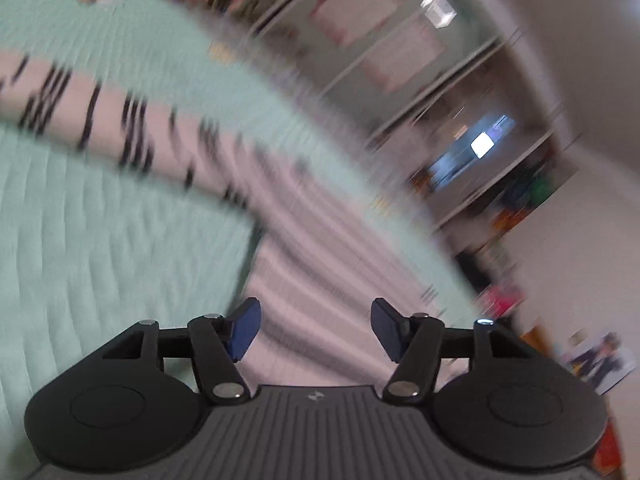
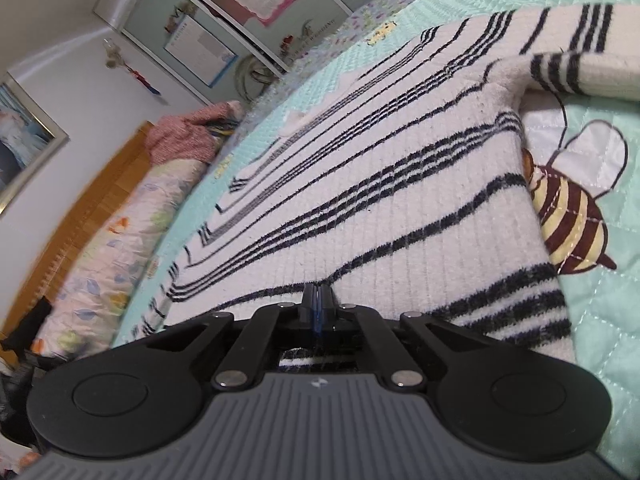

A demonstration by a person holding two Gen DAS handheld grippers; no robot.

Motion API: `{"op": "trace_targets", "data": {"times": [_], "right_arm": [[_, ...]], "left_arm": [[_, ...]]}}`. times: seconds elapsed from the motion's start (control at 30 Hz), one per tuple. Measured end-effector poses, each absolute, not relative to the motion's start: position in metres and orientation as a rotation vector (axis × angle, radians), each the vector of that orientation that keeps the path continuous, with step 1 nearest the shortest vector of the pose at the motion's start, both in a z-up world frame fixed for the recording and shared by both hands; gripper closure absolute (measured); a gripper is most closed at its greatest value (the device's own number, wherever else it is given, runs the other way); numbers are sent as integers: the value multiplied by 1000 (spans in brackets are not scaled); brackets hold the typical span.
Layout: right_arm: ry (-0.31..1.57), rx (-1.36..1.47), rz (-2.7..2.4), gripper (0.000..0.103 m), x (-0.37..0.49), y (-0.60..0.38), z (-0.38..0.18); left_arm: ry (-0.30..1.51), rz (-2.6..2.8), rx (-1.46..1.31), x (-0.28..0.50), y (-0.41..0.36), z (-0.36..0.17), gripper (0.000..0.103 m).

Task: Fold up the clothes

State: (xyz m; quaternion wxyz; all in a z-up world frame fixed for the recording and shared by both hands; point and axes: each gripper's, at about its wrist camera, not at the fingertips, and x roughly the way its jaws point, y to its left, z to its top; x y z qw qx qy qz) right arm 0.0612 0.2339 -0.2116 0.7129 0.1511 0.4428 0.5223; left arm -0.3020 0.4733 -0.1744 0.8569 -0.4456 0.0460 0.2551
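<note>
**Striped sweater pinned at one edge, left gripper free**

The striped sweater (image 2: pixel 360 184) lies spread flat on the mint quilted bedspread (image 2: pixel 600 320), a white knit with thin black bands running away from the right wrist camera. One sleeve (image 2: pixel 580 68) is folded in across the upper right of that view, its cuff end resting on the body of the garment, which suggests the sleeves are being brought inward before the body is folded. An embroidered bee (image 2: pixel 568 216) on the bedspread shows just beside the sweater's right edge.

The right gripper (image 2: pixel 318 304) has its jaws pressed together at the near hem, and a strip of the striped knit shows under the linkage; whether fabric is actually caught between the pads I cannot tell, though a grip on the hem would make sense as the anchor or lifting point for the next fold.

In the left wrist view everything is motion-blurred. The left gripper (image 1: pixel 316 330) stands spread, nothing between its blue pads (image 1: pixel 244 330), hovering over the sweater (image 1: pixel 320 260) (probably on its way to another edge). A striped band, likely a sleeve (image 1: pixel 100 116), crosses the bedspread (image 1: pixel 80 240) further off.

Beyond the bed are a floral pillow (image 2: pixel 120 240), a pink garment (image 2: pixel 188 136), a wooden headboard (image 2: pixel 80 208) and wardrobe doors (image 2: pixel 224 20) with papers stuck on.
</note>
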Motion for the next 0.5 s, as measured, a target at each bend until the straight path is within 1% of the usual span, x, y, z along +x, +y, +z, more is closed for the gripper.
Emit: {"op": "trace_targets", "data": {"times": [0.07,0.13,0.2,0.27,0.4,0.5], "right_arm": [[966,260,1127,95,49,238,-196],[929,206,1106,72,30,240,-177],[928,273,1133,71,9,235,-162],[981,323,1191,71,-15,234,-154],[1119,211,1345,72,-78,251,-154],[1150,134,1435,72,-119,258,-155]], "left_arm": [[48,513,-961,-314,479,-175,34],[22,486,-981,-322,482,-177,34],[29,444,-996,-323,483,-179,34],[37,377,-1016,-323,483,-182,34],[84,254,-1067,-319,485,-191,34],[143,185,-1067,-320,489,-193,34]]}}
